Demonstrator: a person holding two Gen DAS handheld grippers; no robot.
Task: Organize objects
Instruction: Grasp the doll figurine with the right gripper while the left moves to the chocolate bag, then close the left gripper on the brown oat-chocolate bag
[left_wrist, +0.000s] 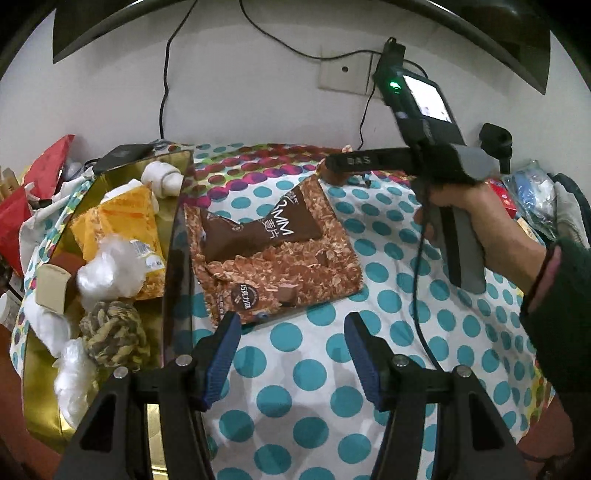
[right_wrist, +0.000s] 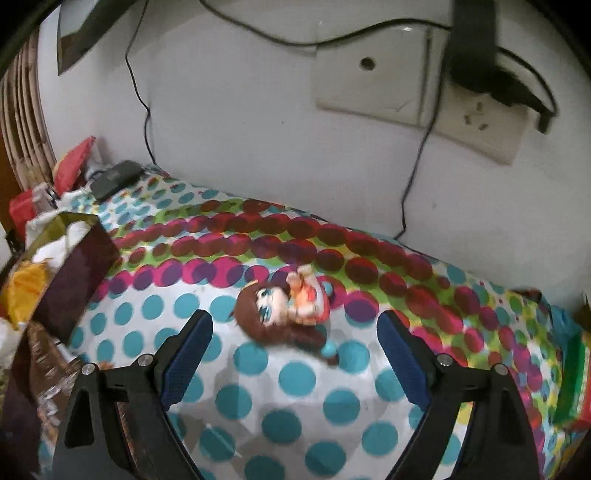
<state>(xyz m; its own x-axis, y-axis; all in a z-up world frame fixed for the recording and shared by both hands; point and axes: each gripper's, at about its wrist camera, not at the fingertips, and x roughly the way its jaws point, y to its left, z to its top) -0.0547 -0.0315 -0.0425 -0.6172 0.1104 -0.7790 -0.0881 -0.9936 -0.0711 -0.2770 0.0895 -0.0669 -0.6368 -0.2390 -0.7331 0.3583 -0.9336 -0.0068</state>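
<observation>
A brown oatmeal snack bag (left_wrist: 273, 254) lies flat on the polka-dot cloth (left_wrist: 314, 369), just ahead of my open, empty left gripper (left_wrist: 291, 328). A gold box (left_wrist: 44, 387) on the left holds an orange packet (left_wrist: 122, 236), a rope ball (left_wrist: 110, 332), white plastic wads (left_wrist: 107, 277) and a white bone toy (left_wrist: 162, 177). In the right wrist view a small brown-haired doll (right_wrist: 284, 310) lies on the cloth (right_wrist: 295, 376) just beyond my open, empty right gripper (right_wrist: 295, 332). The right gripper (left_wrist: 336, 166) also shows in the left wrist view, held by a hand at the far right.
A white wall with sockets (right_wrist: 421, 88) and hanging cables (right_wrist: 413, 173) backs the table. Red bags and clutter (left_wrist: 22, 206) lie far left, packets and bags (left_wrist: 532, 199) far right. A black device (right_wrist: 114, 177) sits at the back left. The box wall (right_wrist: 74, 280) stands left of the doll.
</observation>
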